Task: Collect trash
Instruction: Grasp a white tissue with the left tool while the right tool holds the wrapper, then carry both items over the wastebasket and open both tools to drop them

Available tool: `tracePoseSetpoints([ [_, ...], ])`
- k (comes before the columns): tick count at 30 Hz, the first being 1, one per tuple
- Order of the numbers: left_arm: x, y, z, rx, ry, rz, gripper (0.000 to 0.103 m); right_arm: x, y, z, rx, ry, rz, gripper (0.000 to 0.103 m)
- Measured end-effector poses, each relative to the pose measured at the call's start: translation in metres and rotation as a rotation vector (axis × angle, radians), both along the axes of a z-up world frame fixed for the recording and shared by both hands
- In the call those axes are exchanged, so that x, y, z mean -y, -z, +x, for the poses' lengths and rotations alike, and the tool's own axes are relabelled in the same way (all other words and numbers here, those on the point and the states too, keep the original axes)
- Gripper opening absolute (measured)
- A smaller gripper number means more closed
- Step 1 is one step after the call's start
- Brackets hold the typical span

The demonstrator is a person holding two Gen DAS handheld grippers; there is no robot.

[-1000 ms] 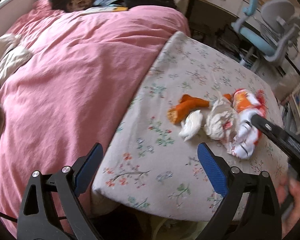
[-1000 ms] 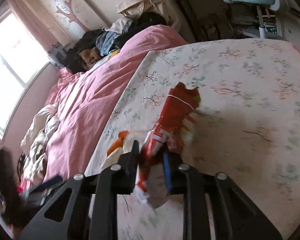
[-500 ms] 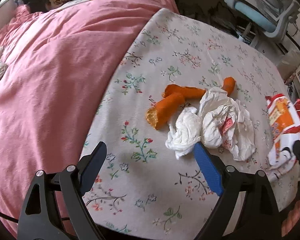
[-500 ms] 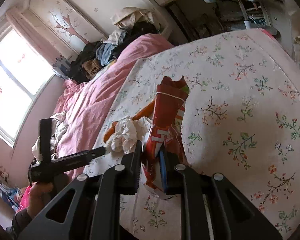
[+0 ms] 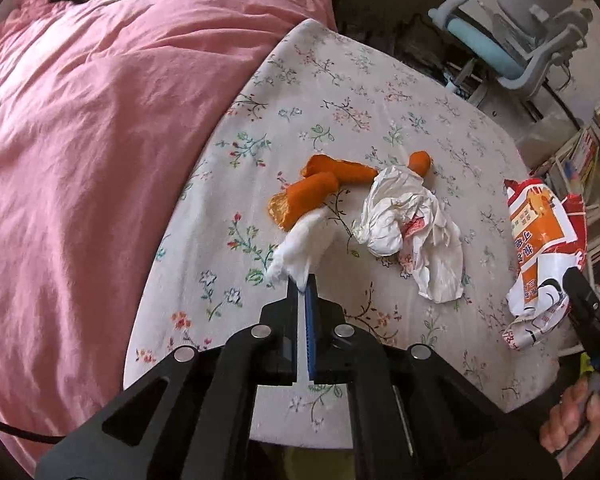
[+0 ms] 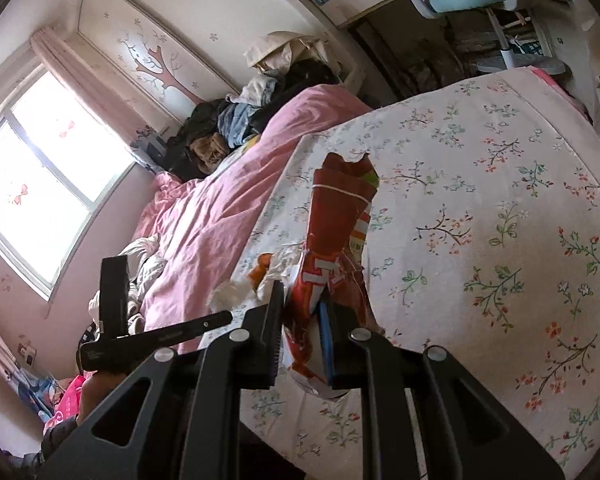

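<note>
On the floral sheet (image 5: 380, 92) lies a small pile of trash: orange wrapper pieces (image 5: 312, 196), a crumpled white wrapper (image 5: 404, 220) and a white tissue (image 5: 300, 244). My left gripper (image 5: 305, 280) points down at the pile and is shut on the near end of the tissue; a strip of it shows between the pads. To the right, my right gripper (image 6: 302, 300) is shut on the lower end of a red and orange snack bag (image 6: 340, 208), which stands upright above the sheet. That snack bag (image 5: 540, 240) also shows in the left wrist view, apart from the pile.
A pink duvet (image 5: 100, 140) covers the left half of the bed. Clothes are piled (image 6: 228, 132) at the bed's head below a window. A grey and blue desk chair (image 5: 512, 28) and a bookshelf (image 5: 588, 152) stand past the bed's far and right edges.
My left gripper came down toward the pile and closed from wide open onto the white tissue. The right gripper carried the snack bag off to the right, away from the pile.
</note>
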State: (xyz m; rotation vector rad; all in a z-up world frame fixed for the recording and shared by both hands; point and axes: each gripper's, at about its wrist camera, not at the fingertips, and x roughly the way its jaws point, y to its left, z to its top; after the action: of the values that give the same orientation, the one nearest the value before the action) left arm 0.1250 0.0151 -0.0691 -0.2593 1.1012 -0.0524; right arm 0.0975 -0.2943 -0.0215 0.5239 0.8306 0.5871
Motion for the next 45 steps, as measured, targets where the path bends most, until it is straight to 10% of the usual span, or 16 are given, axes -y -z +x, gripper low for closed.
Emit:
tracePoseSetpoints([
  [7, 0.006, -0.007, -0.002, 0.033, 0.011, 0.097, 0.013, 0.000, 0.000, 0.003, -0.001, -0.003, 0.010, 0.017],
  [9, 0.005, -0.004, 0.003, 0.014, -0.012, 0.135, 0.066, -0.001, 0.000, 0.003, 0.001, -0.007, 0.008, 0.017],
  [11, 0.007, -0.003, 0.009, 0.024, -0.025, 0.193, 0.074, -0.001, 0.001, 0.001, 0.001, -0.009, 0.006, 0.017],
  [16, 0.014, 0.018, 0.028, -0.038, -0.012, 0.301, 0.073, -0.002, 0.005, 0.003, -0.015, -0.012, 0.008, 0.017],
  [19, 0.017, 0.017, 0.027, -0.018, 0.026, 0.289, 0.033, -0.002, 0.006, 0.003, -0.016, -0.018, 0.005, 0.017],
  [21, 0.013, 0.013, 0.023, -0.006, 0.018, 0.267, 0.026, -0.003, 0.006, 0.001, -0.015, -0.024, 0.004, 0.017],
  [32, 0.011, -0.029, -0.044, 0.177, 0.049, 0.035, 0.024, -0.021, 0.006, -0.040, 0.044, -0.081, 0.016, 0.017],
  [45, 0.031, -0.025, -0.109, 0.212, 0.115, -0.058, 0.024, -0.045, 0.018, -0.120, 0.004, -0.146, -0.089, 0.017],
])
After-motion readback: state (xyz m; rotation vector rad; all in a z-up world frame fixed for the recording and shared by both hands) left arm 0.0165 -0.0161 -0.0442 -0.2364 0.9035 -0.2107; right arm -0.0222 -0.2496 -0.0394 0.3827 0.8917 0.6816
